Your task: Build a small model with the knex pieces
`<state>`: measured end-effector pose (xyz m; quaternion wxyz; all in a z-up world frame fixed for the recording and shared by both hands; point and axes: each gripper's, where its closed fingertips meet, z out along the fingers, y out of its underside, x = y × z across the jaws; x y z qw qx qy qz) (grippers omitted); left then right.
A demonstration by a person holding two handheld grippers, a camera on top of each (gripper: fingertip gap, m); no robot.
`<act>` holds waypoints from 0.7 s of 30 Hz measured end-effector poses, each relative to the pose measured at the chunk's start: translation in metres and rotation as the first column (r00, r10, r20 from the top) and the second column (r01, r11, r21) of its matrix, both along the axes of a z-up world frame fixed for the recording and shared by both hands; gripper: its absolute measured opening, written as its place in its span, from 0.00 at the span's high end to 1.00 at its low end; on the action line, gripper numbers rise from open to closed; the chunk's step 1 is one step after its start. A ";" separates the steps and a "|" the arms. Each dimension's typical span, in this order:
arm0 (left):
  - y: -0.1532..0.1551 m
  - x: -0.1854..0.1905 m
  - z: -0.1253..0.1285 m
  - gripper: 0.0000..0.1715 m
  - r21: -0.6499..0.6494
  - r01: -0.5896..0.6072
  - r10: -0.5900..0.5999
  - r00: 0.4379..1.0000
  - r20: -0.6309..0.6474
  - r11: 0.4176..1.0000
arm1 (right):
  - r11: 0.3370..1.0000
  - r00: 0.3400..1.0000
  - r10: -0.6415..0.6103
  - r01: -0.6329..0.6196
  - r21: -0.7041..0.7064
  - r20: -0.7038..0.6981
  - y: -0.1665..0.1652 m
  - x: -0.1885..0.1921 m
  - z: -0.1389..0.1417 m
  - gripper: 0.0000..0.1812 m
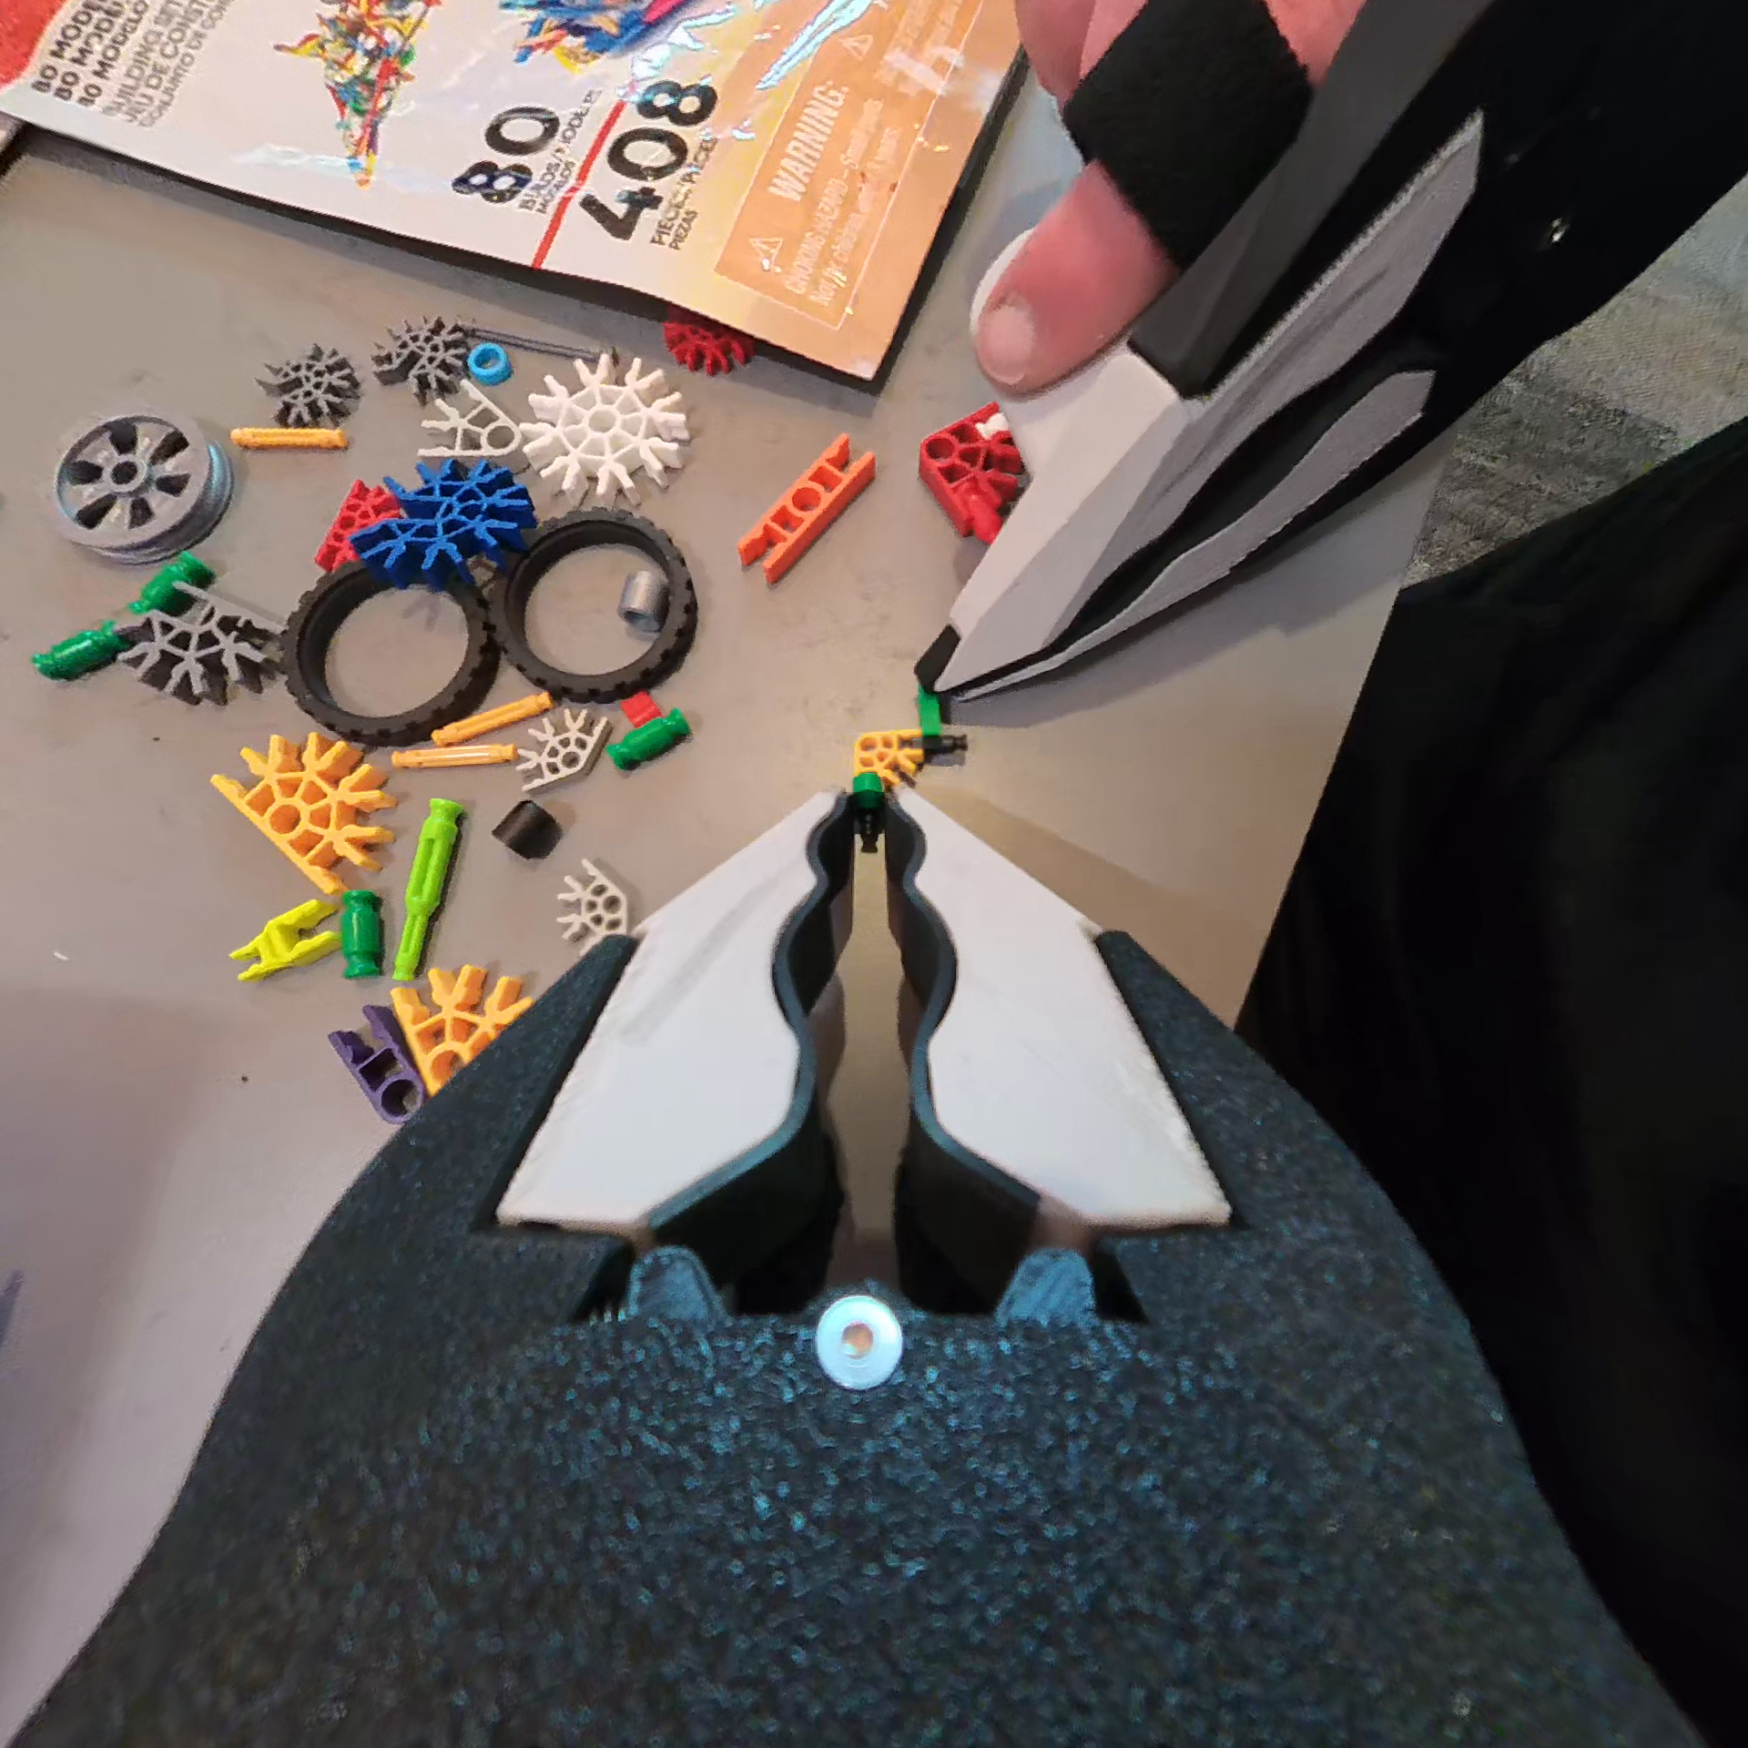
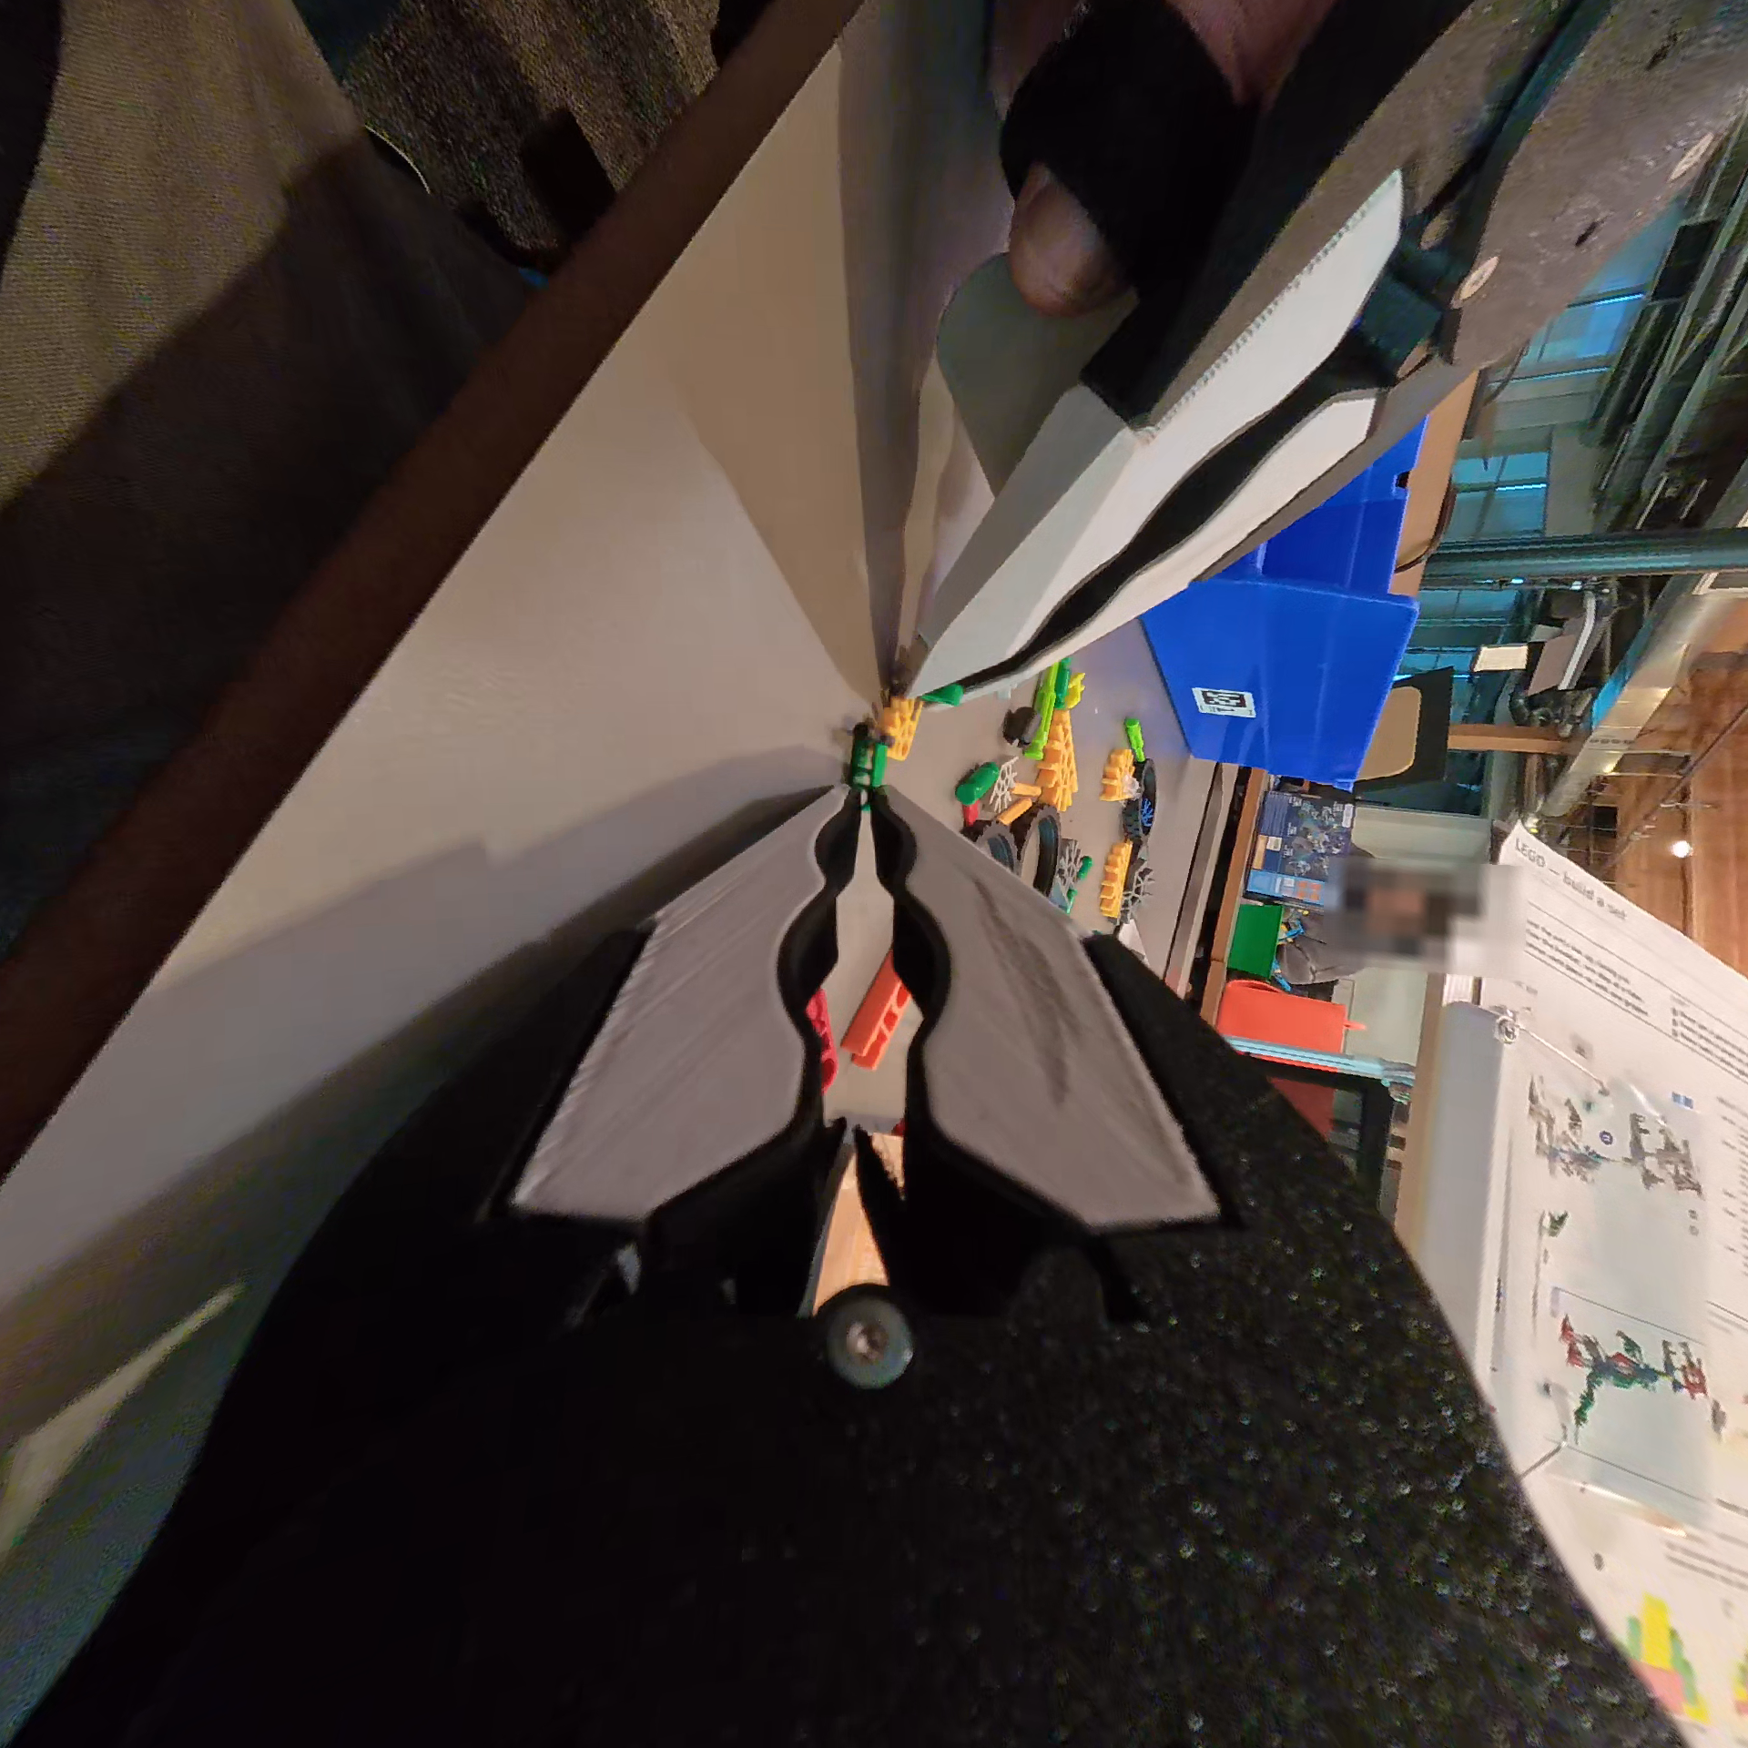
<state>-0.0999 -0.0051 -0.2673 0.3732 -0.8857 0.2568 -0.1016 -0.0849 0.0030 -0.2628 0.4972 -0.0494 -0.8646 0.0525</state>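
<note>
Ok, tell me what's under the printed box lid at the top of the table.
A red snowflake connector pokes out from under the printed box lid's near edge; only its lower half shows. Anything further beneath is covered.

textured black claw (image 1: 865, 804) bodies, pale grey fingers (image 1: 700, 1022) with wavy black pads, silver screw (image 1: 858, 1341), black finger strap (image 1: 1182, 123)
</note>
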 end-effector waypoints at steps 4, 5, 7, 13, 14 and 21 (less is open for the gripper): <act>0.001 0.001 -0.001 0.98 0.001 -0.003 0.003 1.000 -0.014 1.000 | 1.000 1.000 0.010 -0.010 -0.012 0.006 -0.002 0.002 0.000 0.99; 0.001 0.000 -0.001 0.98 0.002 -0.005 0.005 1.000 -0.013 1.000 | 1.000 1.000 0.009 -0.008 -0.019 0.004 -0.002 0.002 0.001 0.98; 0.001 0.000 -0.001 0.98 0.005 -0.007 0.007 1.000 -0.014 1.000 | 0.999 1.000 0.003 -0.003 -0.036 0.008 0.000 0.002 0.003 0.96; 0.001 0.000 -0.001 0.98 0.009 -0.009 0.009 1.000 -0.030 1.000 | 0.958 0.989 -0.070 0.103 -0.267 0.129 0.005 0.008 0.011 0.93; 0.002 -0.001 -0.001 0.98 0.011 -0.013 0.013 0.999 -0.034 1.000 | 0.935 0.976 -0.119 0.172 -0.311 0.181 0.011 0.009 0.011 0.92; 0.001 0.000 -0.001 0.98 0.024 -0.046 0.047 0.997 -0.056 0.999 | 0.628 0.849 -0.333 0.524 -0.575 0.410 0.006 0.012 0.013 0.83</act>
